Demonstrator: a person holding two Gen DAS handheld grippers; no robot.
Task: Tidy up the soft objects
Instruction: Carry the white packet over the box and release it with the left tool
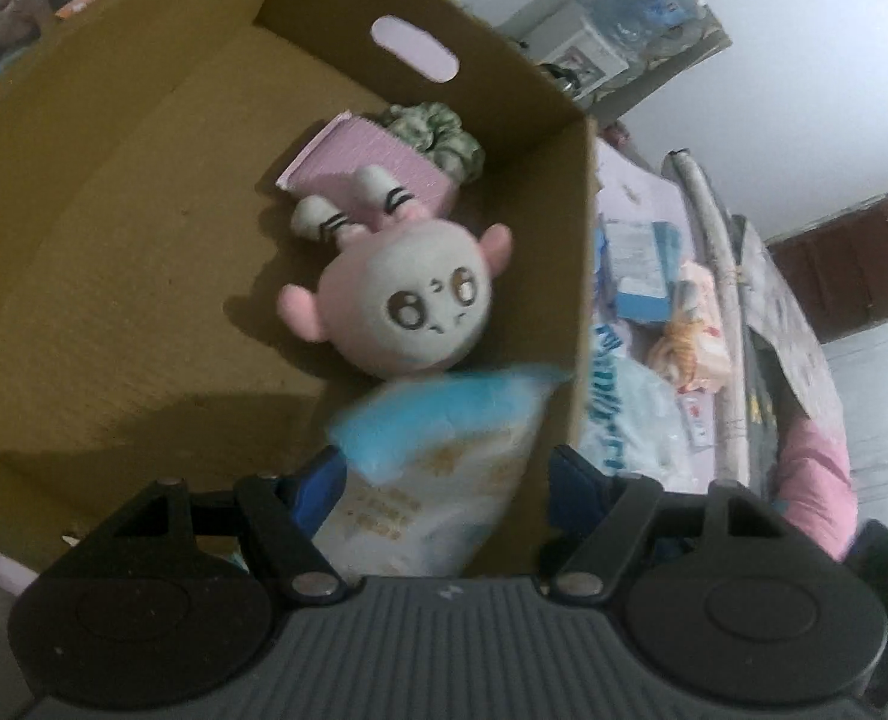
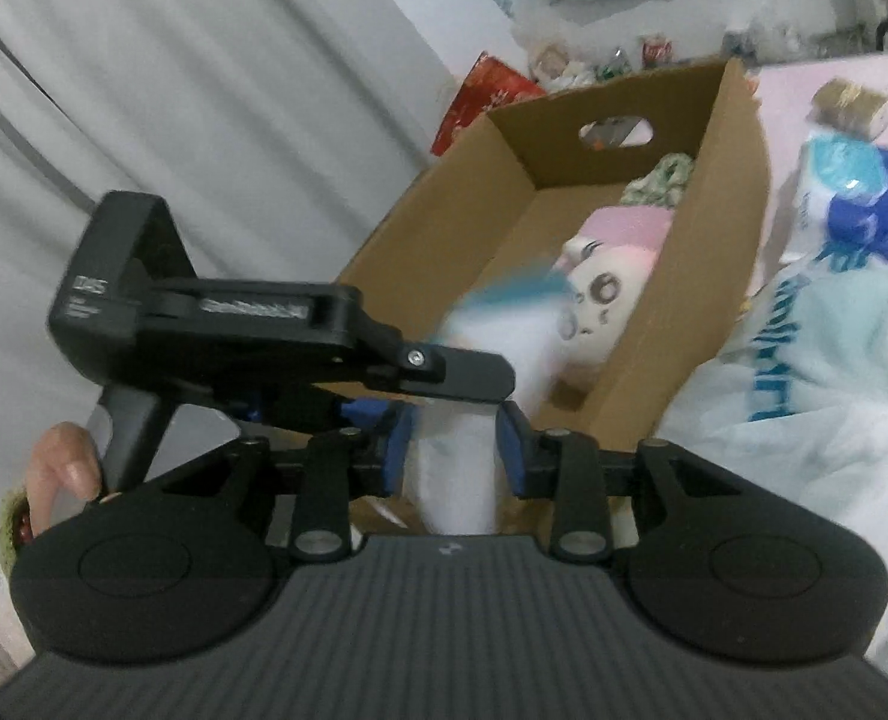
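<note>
A brown cardboard box (image 1: 144,240) holds a pink-and-white plush doll (image 1: 408,312), a pink flat item (image 1: 360,162) and a green scrunchie (image 1: 438,132). A blue-and-white tissue pack (image 1: 438,468), smeared by motion, hangs over the box's near right corner. It fills the wide gap between the fingers of my left gripper (image 1: 447,468), which looks shut on it. In the right wrist view the same pack (image 2: 456,468) runs up between the blue pads of my right gripper (image 2: 453,450). Those pads stand close beside it without a firm hold. The left gripper (image 2: 486,381) crosses in front of the box (image 2: 726,240).
On the pink bed right of the box lie a white plastic bag (image 2: 804,390), more blue tissue packs (image 2: 852,216) and snack packets (image 1: 690,330). A grey curtain (image 2: 144,90) hangs at the left. A hand (image 2: 66,468) grips the left tool's handle. Cluttered shelves (image 1: 624,30) stand behind.
</note>
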